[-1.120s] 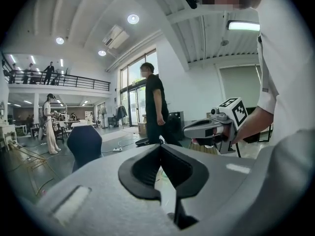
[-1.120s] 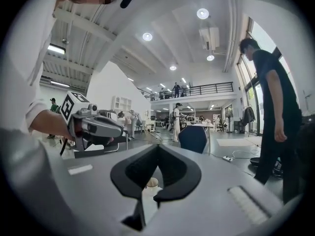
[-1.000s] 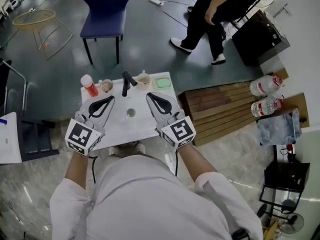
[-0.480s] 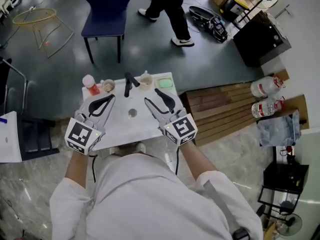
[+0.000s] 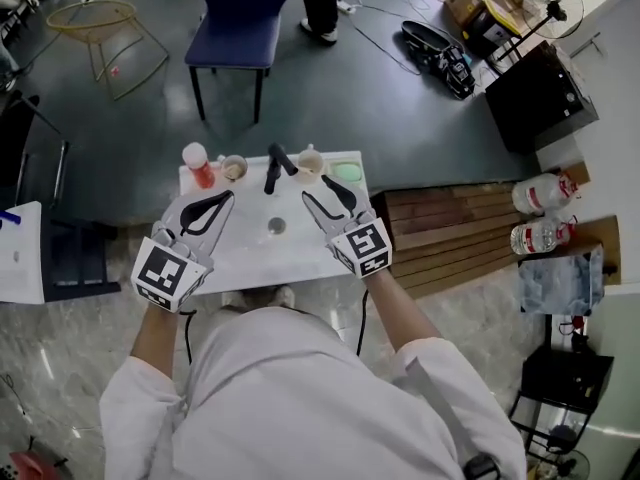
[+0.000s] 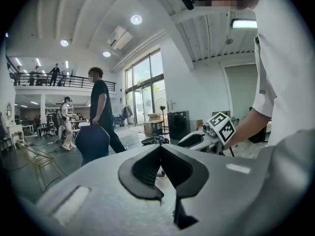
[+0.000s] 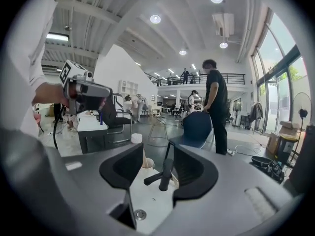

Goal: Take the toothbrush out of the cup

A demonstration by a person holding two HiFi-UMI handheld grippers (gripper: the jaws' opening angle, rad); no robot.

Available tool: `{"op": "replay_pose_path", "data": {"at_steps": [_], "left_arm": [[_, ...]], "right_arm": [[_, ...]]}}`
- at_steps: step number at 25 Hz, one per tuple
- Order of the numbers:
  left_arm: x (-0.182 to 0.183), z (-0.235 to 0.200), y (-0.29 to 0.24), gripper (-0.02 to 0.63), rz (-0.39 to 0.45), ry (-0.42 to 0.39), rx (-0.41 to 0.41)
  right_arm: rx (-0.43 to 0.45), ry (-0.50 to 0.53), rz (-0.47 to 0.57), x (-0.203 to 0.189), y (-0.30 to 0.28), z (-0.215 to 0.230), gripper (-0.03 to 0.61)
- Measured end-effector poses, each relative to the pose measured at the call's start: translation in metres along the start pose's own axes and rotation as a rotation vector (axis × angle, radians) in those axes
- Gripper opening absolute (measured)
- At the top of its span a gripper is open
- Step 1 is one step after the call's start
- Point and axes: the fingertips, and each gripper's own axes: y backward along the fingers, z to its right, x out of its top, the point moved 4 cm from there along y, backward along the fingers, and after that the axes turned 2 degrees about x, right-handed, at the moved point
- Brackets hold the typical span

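Just beyond right gripper (image 5: 315, 189) jaws; cup (image 5: 311, 164)

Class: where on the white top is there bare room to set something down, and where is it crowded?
Free: the strip around the drain, between the left gripper and right gripper, down to the top's near edge. Crowded: the far edge, where bottle, cup, faucet, second cup and green dish stand in a row.

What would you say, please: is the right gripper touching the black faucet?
Apart. In the head view, a strip of white table separates the open right gripper from the black faucet; its jaws hold nothing.
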Motion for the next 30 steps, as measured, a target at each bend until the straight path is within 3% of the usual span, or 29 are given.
{"op": "replay_pose_path", "data": {"at_steps": [20,30], "left_arm": [[-0.011,-0.024,0.029,0.008,-0.062,0.012,0.162],[-0.018,-0.03,0.04,0.008,-0.114,0.033,0.23]], "right_arm": [[0.059,0.056,-0.296,-0.13,-0.086,0.051,0.19],[0.096,0.046,-0.359,-0.157,-0.11,0.061,0.184]]}}
